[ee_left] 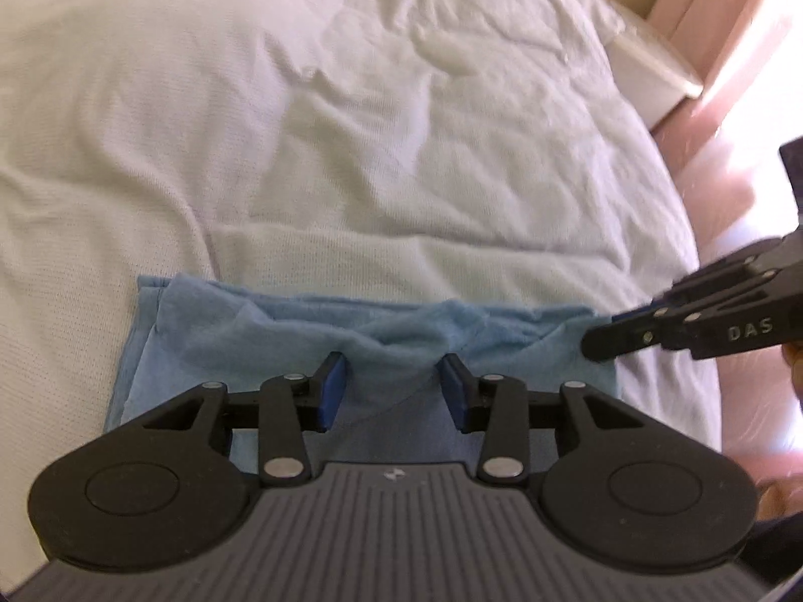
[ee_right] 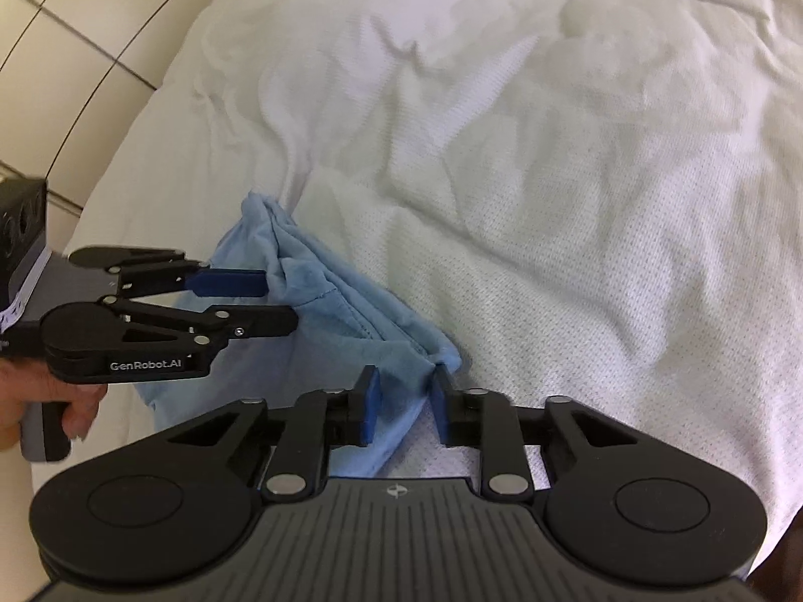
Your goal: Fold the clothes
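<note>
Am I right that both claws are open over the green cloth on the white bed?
Not quite: the cloth is blue, not green, as the left wrist view shows. The rest holds: left claw and right claw are open over it on the white bed.

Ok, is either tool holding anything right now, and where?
Nothing looks clamped. The left tool and right tool both have jaws apart over the blue garment; its bunched corner sits at the right tool's tips.
</note>
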`<state>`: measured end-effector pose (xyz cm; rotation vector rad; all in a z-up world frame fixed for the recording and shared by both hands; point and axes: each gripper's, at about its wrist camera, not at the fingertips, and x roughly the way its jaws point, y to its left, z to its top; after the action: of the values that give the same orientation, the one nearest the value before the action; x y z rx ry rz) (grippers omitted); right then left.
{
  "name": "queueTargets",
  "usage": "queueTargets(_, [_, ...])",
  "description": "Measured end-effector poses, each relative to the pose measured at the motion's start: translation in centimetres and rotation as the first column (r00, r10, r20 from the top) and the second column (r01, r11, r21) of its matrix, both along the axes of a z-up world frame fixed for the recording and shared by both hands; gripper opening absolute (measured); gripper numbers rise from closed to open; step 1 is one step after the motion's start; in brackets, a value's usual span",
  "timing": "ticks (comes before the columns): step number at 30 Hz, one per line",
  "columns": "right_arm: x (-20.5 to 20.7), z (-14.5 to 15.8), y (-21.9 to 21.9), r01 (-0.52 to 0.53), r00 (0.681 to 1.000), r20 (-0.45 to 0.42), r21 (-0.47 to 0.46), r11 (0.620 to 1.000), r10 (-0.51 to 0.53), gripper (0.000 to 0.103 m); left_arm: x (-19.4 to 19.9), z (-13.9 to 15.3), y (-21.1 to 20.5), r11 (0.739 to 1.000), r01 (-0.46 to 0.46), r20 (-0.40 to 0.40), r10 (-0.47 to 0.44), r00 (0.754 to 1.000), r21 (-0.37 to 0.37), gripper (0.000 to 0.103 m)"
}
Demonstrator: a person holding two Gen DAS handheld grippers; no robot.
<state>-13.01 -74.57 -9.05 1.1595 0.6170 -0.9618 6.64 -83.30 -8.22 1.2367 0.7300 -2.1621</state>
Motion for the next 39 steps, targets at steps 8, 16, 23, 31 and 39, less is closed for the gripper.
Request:
queueTargets(8, [0.2, 1.5, 0.2, -0.023, 1.0, -0.013, -0.031, 0.999, 0.022, 0.017, -0.8, -0.5, -0.7, 1.0, 0.016, 0.017, -0.016, 1.0, -0.004, 0.035])
queueTargets(16, [0.3, 3.0, 0.4, -0.046, 0.999, -0.026, -0.061, 0.997, 0.044, 0.003, 0.3, -0.1, -0.8, 0.999, -0.029, -0.025, 0.028, 0.999, -0.036, 0.032])
queueTargets(23, [0.9, 3.6, 1.1, -0.099, 0.993, -0.077, -0.146, 0.984, 0.089, 0.002, -0.2, -1.8, -1.3, 0.999, -0.034, -0.012, 0.034, 0.999, -0.006, 0.033])
queueTargets(31, [-1.2, 1.2, 0.8, 0.045, 0.994, -0.103, -0.034, 0.998, -0.048, 0.015, 1.0, 0.0, -0.9, 0.997, -0.056, -0.008, 0.056, 0.998, -0.054, 0.032])
queueTargets(39, [1.6, 3.9, 1.5, -0.088, 0.993, -0.088, -0.139, 0.986, 0.077, 0.019, 9.8, 0.6, 2.6, 0.983, -0.167, 0.132, 0.176, 0.976, -0.076, 0.032])
